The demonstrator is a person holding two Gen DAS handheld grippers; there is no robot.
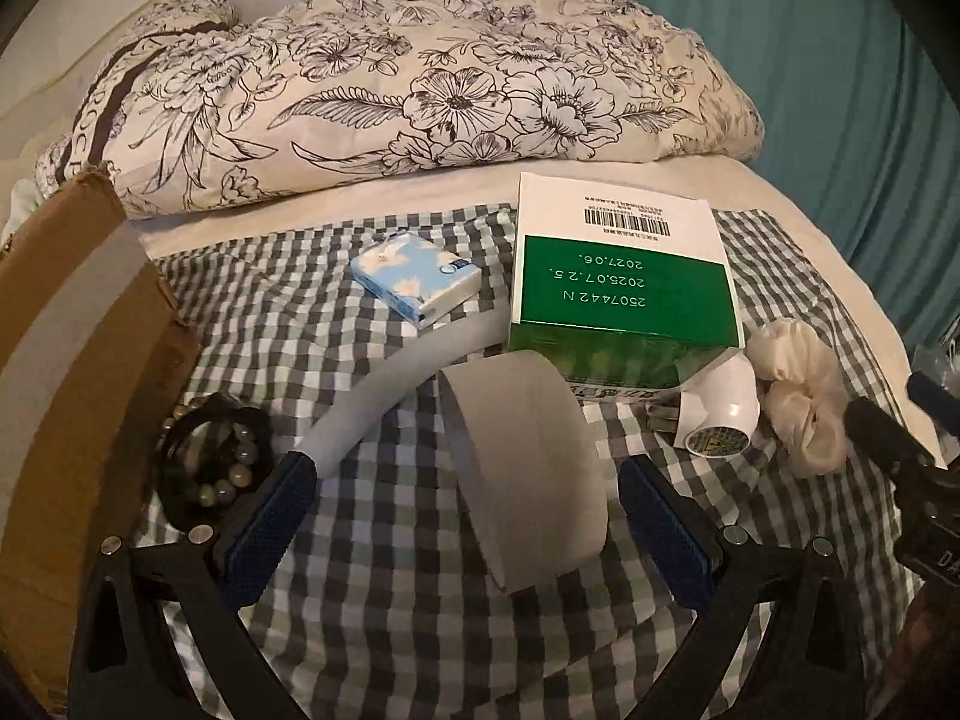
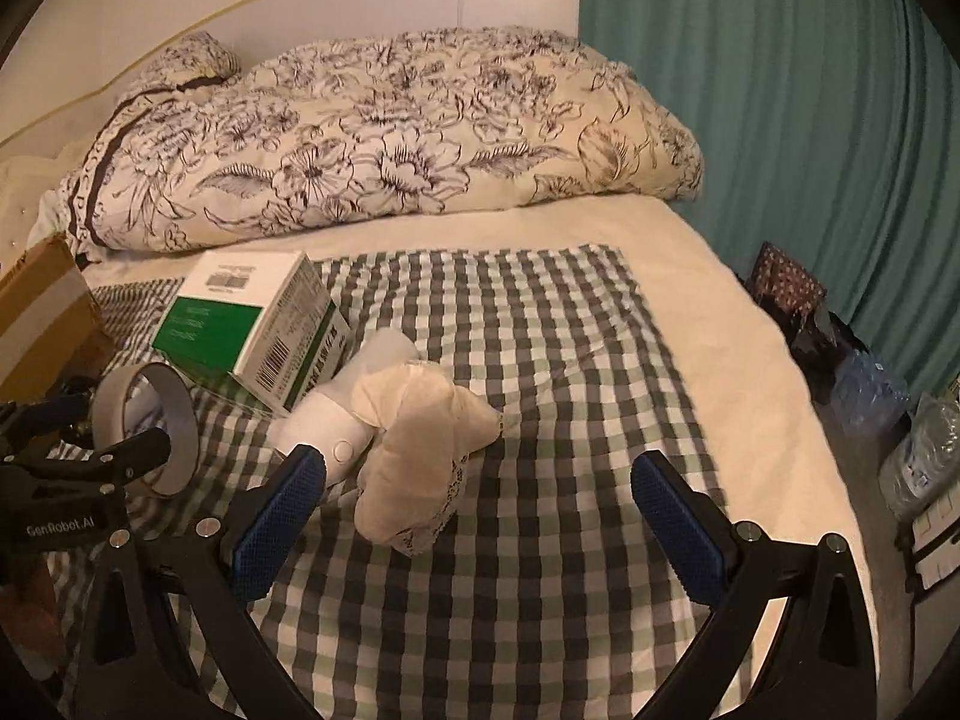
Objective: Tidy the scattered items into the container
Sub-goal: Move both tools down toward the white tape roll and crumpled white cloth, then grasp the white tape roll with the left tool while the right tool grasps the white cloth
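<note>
I worked on a bed [image 2: 708, 312] covered in a cream sheet, with a green-and-grey checked cloth [image 2: 540, 360] spread over the near part. A flower-printed quilt [image 1: 420, 84] lay bunched along the far side against a pale wall, and a teal curtain [image 2: 780, 120] hung on the right. Bags and wrapped bottles [image 2: 870, 390] sat on the floor beside the bed.

The cardboard box [image 1: 78, 330] stood at the left edge of the cloth. On the cloth lay a string of beads with a dark band [image 1: 210, 462] just beside the box, a blue tissue pack [image 1: 414, 282], a green-and-white carton [image 1: 624, 288], a small white bottle [image 1: 726, 408] touching the carton, and a cream cloth bundle [image 2: 420, 450] against the bottle.

My left tongs [image 1: 462, 510] hovered low over the cloth with the jaws wide apart, a grey tape roll [image 1: 528, 468] standing on edge between them, a loose strip curving off to the left; I could not tell whether either pad touched it. My right tongs [image 2: 480, 504] were likewise spread wide, gripping nothing, the cream bundle lying just ahead between the pads and nearer the left one.
</note>
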